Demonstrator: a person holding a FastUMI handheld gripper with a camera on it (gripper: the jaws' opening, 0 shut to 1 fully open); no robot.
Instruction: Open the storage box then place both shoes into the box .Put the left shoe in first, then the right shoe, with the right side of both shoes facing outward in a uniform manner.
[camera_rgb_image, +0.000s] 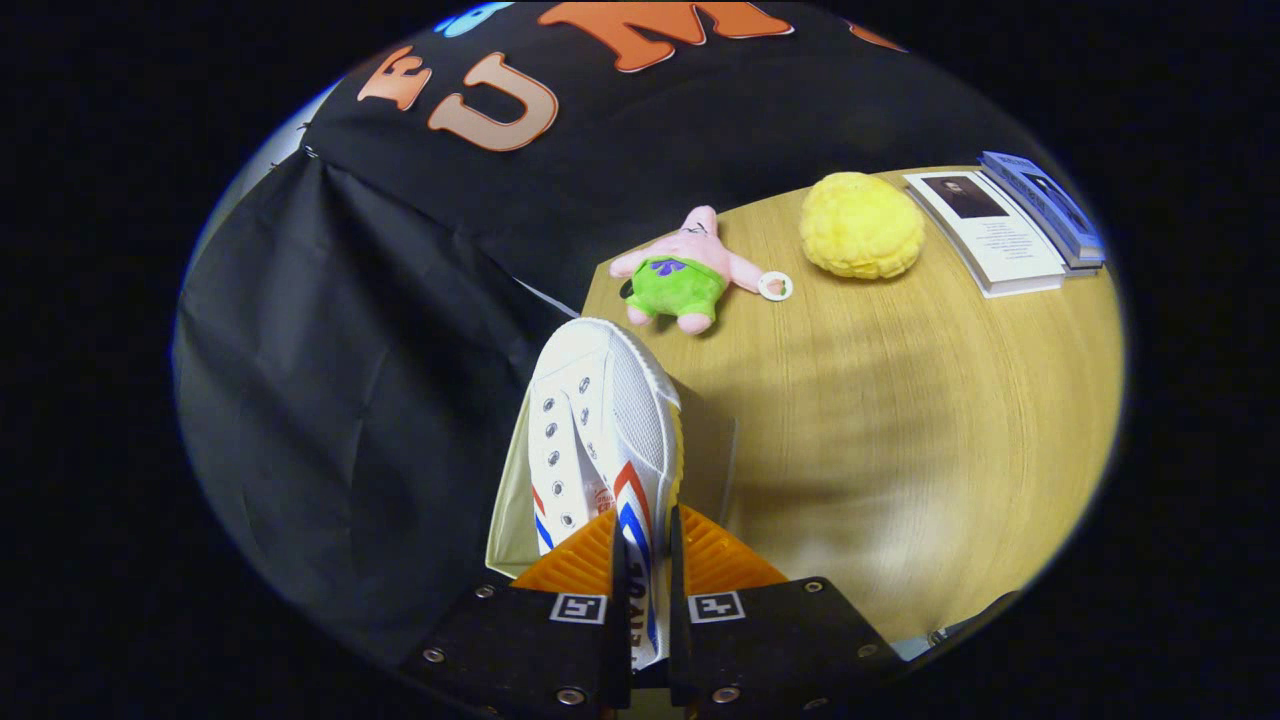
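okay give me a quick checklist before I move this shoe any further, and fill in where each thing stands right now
1. Grip: the gripper has both orange fingers pressed on the side wall of the white sneaker. Ok.
2. Shoe attitude: toe points ahead beyond the fingers, lace eyelets showing on one side. Ok.
3. Left or right shoe: cannot tell.
4. Storage box open: a pale panel sits just behind and beside the sneaker; whether it belongs to the box, and whether the box is open, cannot tell.
5. Path ahead: the pink starfish plush lies beyond the toe on the wooden table. Watch it; clearance cannot tell.
6. Yellow plush ball and books are off to one side. Ok.
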